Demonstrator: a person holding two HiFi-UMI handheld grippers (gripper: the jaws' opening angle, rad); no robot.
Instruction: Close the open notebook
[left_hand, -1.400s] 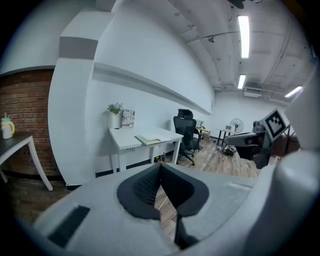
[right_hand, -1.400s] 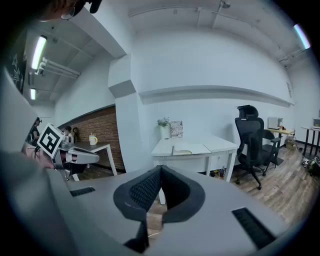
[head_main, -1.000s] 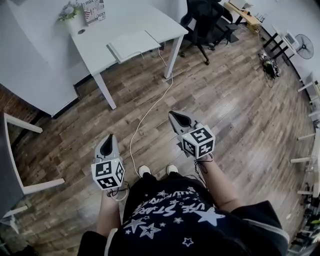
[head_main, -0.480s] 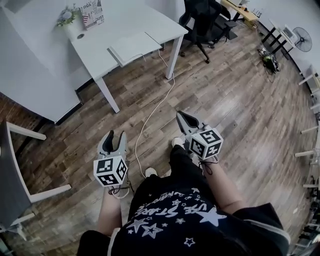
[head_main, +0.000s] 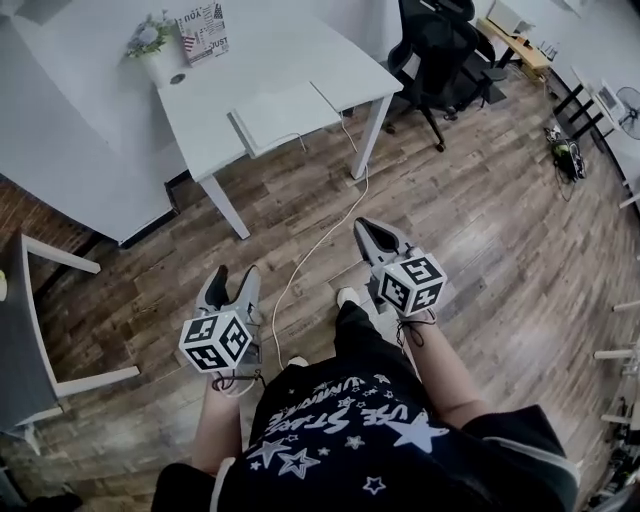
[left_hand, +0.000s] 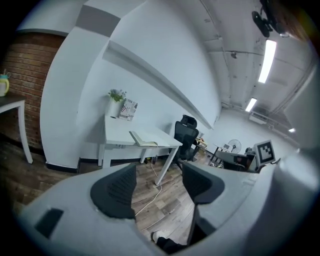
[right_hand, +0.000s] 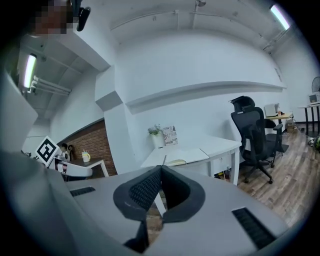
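open notebook (head_main: 285, 115) on white desk (head_main: 275, 50), printed card (head_main: 201, 32), lettering unreadable

You see the notebook (head_main: 285, 115) lying open and flat, white pages up, at the near edge of the far white surface (head_main: 270, 50).

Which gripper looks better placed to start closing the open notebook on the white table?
Left, probably. On the left gripper the jaws are opening, empty, aimed at the notebook; the right gripper is shut. Both are well short of the table.
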